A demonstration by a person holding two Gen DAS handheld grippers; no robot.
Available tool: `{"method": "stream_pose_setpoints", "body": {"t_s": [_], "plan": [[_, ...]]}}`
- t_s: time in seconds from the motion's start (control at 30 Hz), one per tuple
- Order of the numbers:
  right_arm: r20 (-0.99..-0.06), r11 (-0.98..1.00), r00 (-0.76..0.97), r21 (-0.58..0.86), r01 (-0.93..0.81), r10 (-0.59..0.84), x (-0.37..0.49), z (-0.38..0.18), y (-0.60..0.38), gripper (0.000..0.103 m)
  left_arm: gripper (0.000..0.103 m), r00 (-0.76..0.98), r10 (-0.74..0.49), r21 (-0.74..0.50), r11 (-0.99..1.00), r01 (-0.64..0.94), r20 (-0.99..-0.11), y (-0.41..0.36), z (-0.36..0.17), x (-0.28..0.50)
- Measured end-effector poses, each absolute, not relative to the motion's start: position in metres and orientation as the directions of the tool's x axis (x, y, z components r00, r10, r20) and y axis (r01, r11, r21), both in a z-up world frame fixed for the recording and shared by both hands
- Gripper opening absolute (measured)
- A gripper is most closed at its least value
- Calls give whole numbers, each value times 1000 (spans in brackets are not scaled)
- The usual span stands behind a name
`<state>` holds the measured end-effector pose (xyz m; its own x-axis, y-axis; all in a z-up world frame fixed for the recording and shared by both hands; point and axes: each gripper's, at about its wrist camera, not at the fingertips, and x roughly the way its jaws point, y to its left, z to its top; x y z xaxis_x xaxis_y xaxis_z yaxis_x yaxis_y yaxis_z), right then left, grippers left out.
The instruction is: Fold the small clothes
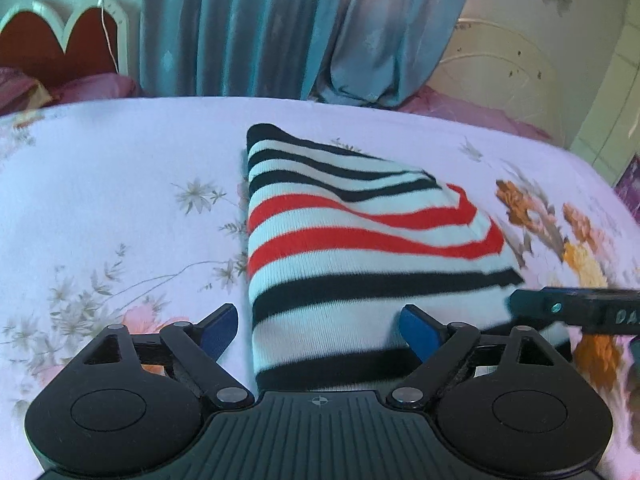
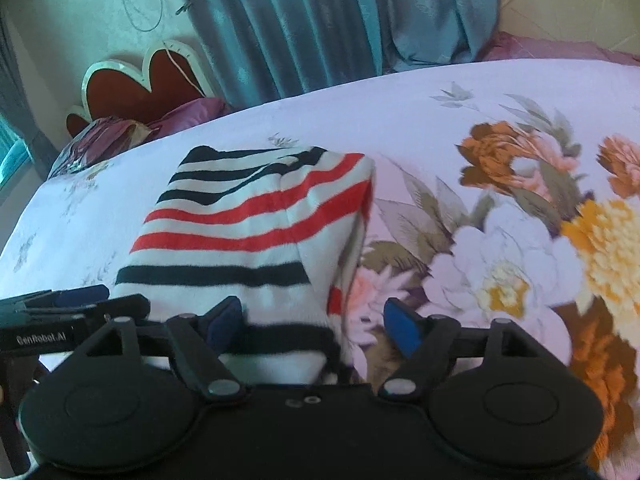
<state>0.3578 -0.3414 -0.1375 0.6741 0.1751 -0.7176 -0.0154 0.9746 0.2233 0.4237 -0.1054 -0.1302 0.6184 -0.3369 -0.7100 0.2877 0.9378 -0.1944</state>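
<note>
The right wrist view shows one clear line of print: "GenRobot.AI", in pale letters on the dark side of the left hand-held gripper [image 2: 76,312], just left of the striped garment [image 2: 256,232]. In the left wrist view, the right hand-held gripper [image 1: 580,312] comes in just right of that garment and carries pale letters cut off by the frame edge; only "DA" can be made out. A small crosshair mark sits on the ribbed body of the left hand-held gripper, just below the garment.

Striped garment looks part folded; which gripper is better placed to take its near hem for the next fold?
Probably left. The left gripper, open, straddles the striped garment with the near hem between its fingers. The right gripper, also open, sits over its right edge, half above the floral sheet.
</note>
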Motion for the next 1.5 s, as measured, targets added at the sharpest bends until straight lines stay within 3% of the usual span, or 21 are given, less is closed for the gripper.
{"method": "stream_pose_setpoints", "body": {"t_s": [0.13,0.3,0.57,0.63,0.7,0.97,1.1,1.23,1.3,1.4,1.5], "plan": [[-710,961,674,277,-2,206,379,-149,-345,83,88,600,-389,-253,919,302,-699,-103,-141,437],[-700,911,649,411,24,299,396,-173,-355,82,88,526,-493,-411,870,273,-693,-92,-161,452],[-695,908,643,419,-4,323,401,-173,-346,55,79,521,-505,-422,863,278,-688,-101,-166,451],[-693,895,638,445,12,336,401,-172,-348,43,73,524,-496,-408,868,282,-693,-101,-161,450],[-690,892,640,452,16,338,401,-169,-348,38,69,537,-478,-380,878,290,-694,-105,-157,447],[-695,906,651,422,26,305,399,-167,-340,36,57,572,-415,-280,908,313,-708,-118,-141,440],[-699,904,649,426,40,301,399,-171,-342,39,58,569,-404,-267,912,312,-716,-119,-138,441],[-704,903,642,428,43,303,402,-174,-343,50,67,552,-415,-296,908,296,-723,-115,-147,447],[-704,907,644,419,38,299,403,-175,-340,47,67,554,-422,-314,906,283,-718,-113,-149,447],[-698,909,653,416,35,294,400,-169,-337,37,59,581,-401,-274,915,296,-708,-120,-146,440],[-674,898,670,440,24,312,397,-163,-338,34,52,598,-391,-254,918,304,-700,-121,-137,434]]}}
